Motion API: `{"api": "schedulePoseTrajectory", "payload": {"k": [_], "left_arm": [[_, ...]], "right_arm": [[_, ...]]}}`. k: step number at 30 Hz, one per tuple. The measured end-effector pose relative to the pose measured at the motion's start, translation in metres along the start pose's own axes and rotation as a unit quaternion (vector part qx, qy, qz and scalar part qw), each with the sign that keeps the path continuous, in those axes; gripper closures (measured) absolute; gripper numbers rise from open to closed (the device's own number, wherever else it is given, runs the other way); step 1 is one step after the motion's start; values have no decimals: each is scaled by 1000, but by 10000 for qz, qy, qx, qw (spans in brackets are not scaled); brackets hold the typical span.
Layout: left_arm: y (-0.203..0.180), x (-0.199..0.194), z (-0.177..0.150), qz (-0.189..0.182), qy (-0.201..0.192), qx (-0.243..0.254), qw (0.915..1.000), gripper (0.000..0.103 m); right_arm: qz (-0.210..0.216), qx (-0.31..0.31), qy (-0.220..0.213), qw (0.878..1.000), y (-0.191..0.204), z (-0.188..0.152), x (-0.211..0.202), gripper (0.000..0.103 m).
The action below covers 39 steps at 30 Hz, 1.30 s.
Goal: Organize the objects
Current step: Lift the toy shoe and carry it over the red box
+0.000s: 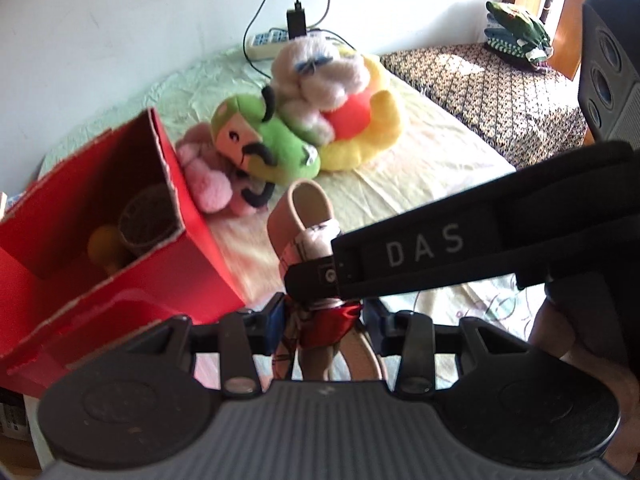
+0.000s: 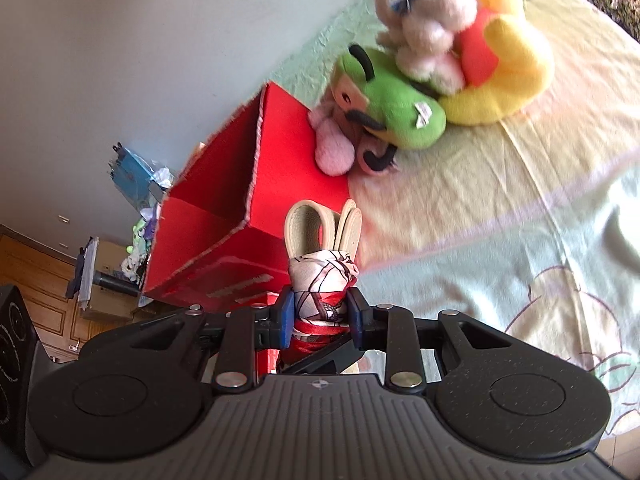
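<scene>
Beige leather straps [image 2: 320, 232] bound in a soft scarf [image 2: 324, 280] looked light and floppy. Both the right gripper [image 2: 322, 316] and left gripper [image 1: 320, 312] clenched the scarf knot, beside the red box [image 1: 100, 216] on the bed [image 1: 420, 168]; that knot seemed the firmest hold.

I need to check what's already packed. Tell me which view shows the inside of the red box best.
Left wrist view: it looks into the open red box, showing a dark cup inside. The right wrist view shows only its outer walls.
</scene>
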<state>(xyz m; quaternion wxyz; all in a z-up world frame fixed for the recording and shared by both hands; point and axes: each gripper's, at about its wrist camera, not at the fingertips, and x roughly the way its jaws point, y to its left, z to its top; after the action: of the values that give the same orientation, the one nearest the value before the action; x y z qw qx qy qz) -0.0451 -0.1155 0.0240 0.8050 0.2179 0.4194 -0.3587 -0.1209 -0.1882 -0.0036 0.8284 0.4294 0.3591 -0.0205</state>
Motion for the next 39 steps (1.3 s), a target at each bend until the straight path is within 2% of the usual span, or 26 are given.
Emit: {"api": "schedulePoseTrajectory", "payload": {"k": [10,20,30,39], "left_arm": [[7,-24,16,314,-268,-109,9991,61],[50,-57,32,628,-740,-250,9950,61],[120,-80,62,833,-876,-434,9917,61],[188,-54,59,883,-647,-594,9922,61]], "right_arm": [[327,-281,-158,9989,18,20,-6,73],[545,-805,-350,9946,73,48,9,73],[619,-1075,-294,9918,121,75,62,73],[521,-1105,-18,9925,142,93,128,73]]}}
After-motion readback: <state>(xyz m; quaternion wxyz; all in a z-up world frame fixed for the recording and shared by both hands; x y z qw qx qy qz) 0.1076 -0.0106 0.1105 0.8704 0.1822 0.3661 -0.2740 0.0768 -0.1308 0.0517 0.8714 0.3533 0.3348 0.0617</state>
